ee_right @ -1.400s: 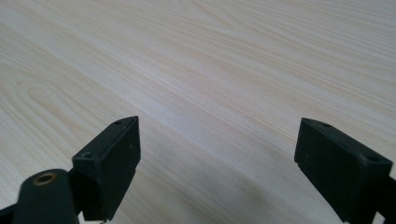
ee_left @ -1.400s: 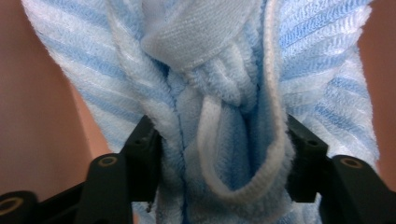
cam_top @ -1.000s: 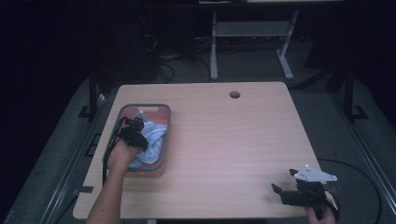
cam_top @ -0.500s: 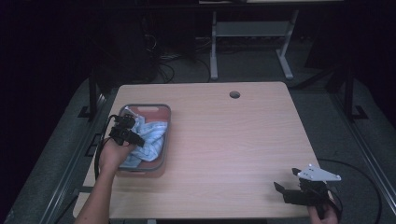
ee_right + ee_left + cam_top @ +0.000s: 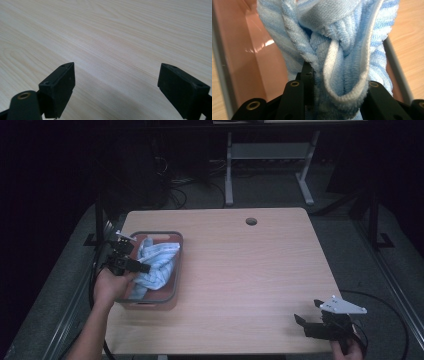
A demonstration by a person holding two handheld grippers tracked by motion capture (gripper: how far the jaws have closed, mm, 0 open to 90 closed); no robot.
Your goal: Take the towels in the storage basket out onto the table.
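Note:
A light blue striped towel [image 5: 159, 258] lies bunched in a pink tray with a grey rim [image 5: 176, 270] at the table's left side. My left gripper [image 5: 145, 268] is shut on a fold of the towel [image 5: 342, 50], whose thick terry cloth bulges up between the black jaws in the left gripper view. The towel hangs partly lifted over the tray's pink floor [image 5: 249, 50]. At the near right corner my right gripper [image 5: 302, 320] rests low over the bare wood, open, with nothing between its fingers [image 5: 116, 87].
The wooden table [image 5: 250, 270] has a round cable hole [image 5: 251, 221] near its far edge. Cables and a metal frame's legs [image 5: 229, 175] stand on the dark floor behind. The tray sits close to the table's left edge.
My left gripper has moved left and upward, pulling the towel with it so more cloth rises out of the tray. The right gripper has stayed in place.

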